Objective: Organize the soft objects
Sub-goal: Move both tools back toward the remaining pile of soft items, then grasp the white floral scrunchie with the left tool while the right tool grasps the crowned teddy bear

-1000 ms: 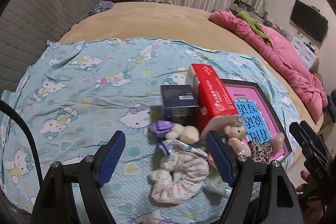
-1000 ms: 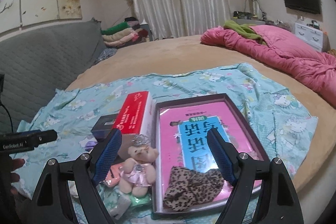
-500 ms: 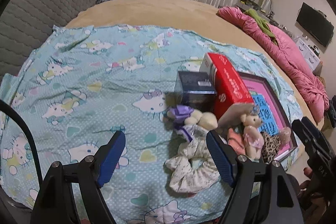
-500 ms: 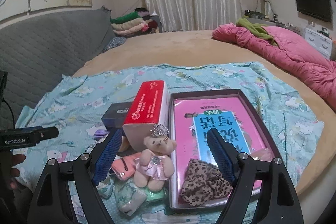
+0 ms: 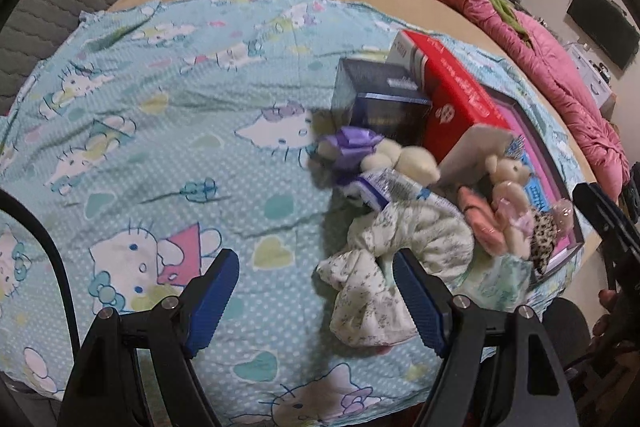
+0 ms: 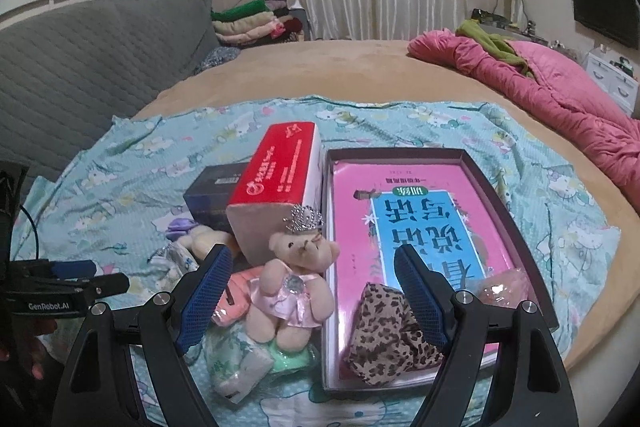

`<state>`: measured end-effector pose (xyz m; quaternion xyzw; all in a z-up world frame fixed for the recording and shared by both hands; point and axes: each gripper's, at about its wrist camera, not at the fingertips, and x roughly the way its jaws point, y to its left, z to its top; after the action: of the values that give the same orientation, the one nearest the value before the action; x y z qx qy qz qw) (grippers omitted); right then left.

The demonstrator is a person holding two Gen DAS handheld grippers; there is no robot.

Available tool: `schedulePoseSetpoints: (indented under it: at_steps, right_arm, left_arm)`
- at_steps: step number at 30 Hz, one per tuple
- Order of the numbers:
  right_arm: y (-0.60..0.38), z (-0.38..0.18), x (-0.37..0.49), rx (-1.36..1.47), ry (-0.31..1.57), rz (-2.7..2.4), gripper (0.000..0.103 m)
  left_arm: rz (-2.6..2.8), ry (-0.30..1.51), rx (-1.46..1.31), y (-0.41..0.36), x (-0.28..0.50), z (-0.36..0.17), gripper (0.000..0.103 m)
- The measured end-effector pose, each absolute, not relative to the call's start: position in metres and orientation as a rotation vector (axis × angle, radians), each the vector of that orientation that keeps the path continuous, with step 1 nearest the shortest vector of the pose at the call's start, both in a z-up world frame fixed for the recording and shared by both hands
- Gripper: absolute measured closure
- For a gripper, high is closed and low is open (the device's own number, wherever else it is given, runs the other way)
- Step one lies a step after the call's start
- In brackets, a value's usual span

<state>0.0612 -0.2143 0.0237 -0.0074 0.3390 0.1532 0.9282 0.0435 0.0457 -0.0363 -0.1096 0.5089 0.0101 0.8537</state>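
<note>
Both tongs gape wide and empty; the floral scrunchie lies right of centre, touching the left tongs' right finger.

Dim, warm indoor light; strong fisheye bending and dark vignette at edges; left view motion-blurred, right view sharper; shadows soft.

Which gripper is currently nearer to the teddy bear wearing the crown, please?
Right. The right gripper is open, with the crowned teddy bear between its fingers; the open left gripper is over the sheet, further away.
</note>
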Motion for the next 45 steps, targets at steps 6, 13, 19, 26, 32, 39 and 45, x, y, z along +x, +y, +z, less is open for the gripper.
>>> schedulePoseSetpoints:
  at_steps: [6, 13, 19, 26, 32, 39, 45]
  right_arm:
    - [-0.208, 0.008, 0.075, -0.018, 0.737, 0.319, 0.019]
    - [-0.198, -0.008, 0.096, -0.021, 0.787, 0.31, 0.019]
    - [-0.193, -0.022, 0.113, -0.036, 0.832, 0.29, 0.019]
    - [-0.188, -0.033, 0.124, -0.045, 0.86, 0.289, 0.019]
    - [-0.183, -0.04, 0.13, -0.059, 0.873, 0.284, 0.024]
    - [-0.173, -0.037, 0.126, -0.113, 0.849, 0.317, 0.049]
    - [-0.182, -0.033, 0.126, -0.057, 0.85, 0.324, 0.052]
  left_arm:
    - [0.009, 1.091, -0.254, 0.048, 0.046, -0.05, 0.024]
    - [-0.01, 1.101, -0.266, 0.045, 0.049, -0.059, 0.024]
    - [-0.023, 1.11, -0.264, 0.045, 0.051, -0.066, 0.024]
    - [-0.037, 1.112, -0.264, 0.045, 0.055, -0.072, 0.03]
    - [-0.055, 1.11, -0.275, 0.046, 0.058, -0.076, 0.037]
    - [-0.101, 1.118, -0.272, 0.039, 0.059, -0.078, 0.056]
    - [-0.143, 1.125, -0.281, 0.034, 0.06, -0.081, 0.078]
